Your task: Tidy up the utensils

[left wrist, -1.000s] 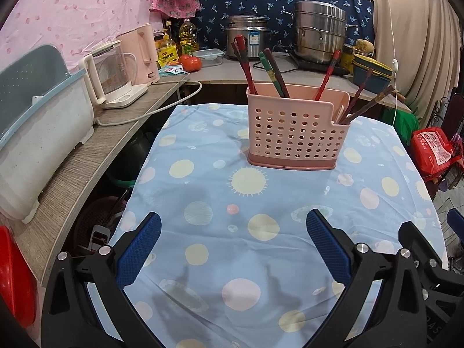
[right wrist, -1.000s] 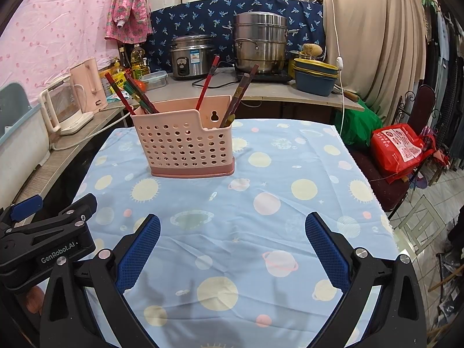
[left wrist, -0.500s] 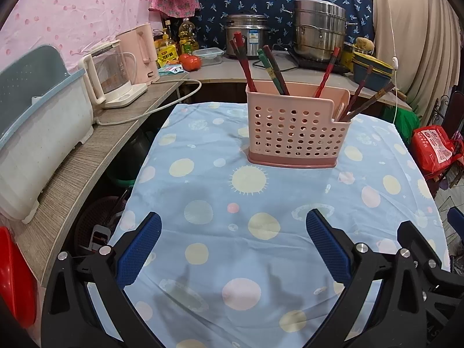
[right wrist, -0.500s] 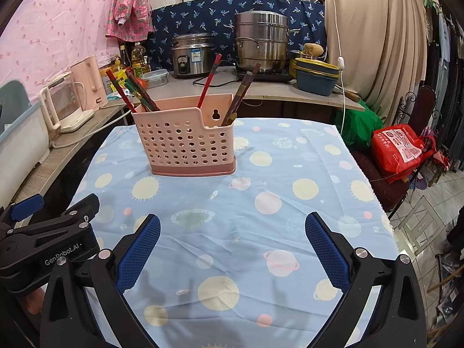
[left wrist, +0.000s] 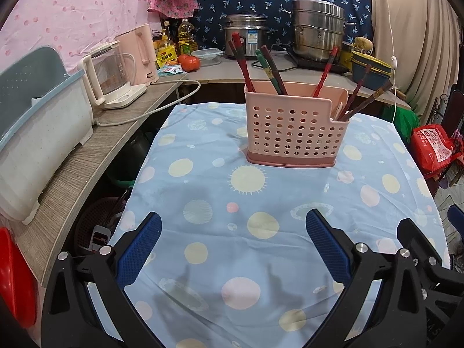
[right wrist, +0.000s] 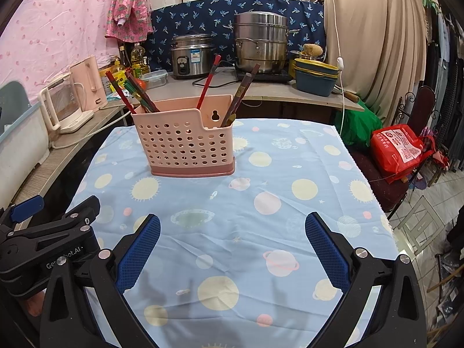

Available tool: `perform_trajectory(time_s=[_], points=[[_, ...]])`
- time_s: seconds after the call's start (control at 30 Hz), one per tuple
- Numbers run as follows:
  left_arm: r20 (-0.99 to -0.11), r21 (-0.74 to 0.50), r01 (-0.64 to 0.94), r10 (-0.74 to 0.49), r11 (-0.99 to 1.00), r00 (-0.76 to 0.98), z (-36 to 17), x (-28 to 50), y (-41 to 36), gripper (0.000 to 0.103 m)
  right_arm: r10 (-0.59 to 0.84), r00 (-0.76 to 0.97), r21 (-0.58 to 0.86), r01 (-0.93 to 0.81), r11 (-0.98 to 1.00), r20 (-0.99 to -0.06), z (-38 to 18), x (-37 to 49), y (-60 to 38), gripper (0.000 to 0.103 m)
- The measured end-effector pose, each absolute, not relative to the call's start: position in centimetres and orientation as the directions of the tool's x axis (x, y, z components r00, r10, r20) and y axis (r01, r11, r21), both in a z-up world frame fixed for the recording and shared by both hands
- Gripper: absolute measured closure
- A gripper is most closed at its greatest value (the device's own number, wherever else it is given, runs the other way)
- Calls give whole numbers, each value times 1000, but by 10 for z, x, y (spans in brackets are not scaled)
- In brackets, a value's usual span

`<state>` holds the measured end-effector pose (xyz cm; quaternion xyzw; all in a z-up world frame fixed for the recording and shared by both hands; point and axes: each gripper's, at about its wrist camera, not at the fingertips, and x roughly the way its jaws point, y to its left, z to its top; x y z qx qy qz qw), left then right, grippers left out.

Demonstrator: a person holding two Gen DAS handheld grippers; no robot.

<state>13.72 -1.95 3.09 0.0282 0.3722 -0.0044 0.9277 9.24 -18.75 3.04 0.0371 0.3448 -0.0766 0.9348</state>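
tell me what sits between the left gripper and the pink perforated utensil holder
Nothing: in the left wrist view, only bare planet-print blue tablecloth lies between the open left gripper and the pink perforated plastic utensil holder.

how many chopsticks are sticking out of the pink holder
7 visible in the pink holder: four at its left end, one red in the middle, two dark ones in the lower right section. Overlapping sticks may hide more.

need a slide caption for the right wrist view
Open right gripper above a planet-print tablecloth, facing a pink utensil basket holding chopsticks.
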Motion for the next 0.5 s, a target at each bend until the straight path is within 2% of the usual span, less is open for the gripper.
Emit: perform_trajectory(time_s=[0.5], points=[[-704, 39, 38, 1, 999, 710, 30, 139, -23, 8, -125, 747, 13, 176, 984, -653, 30, 93, -190, 6]])
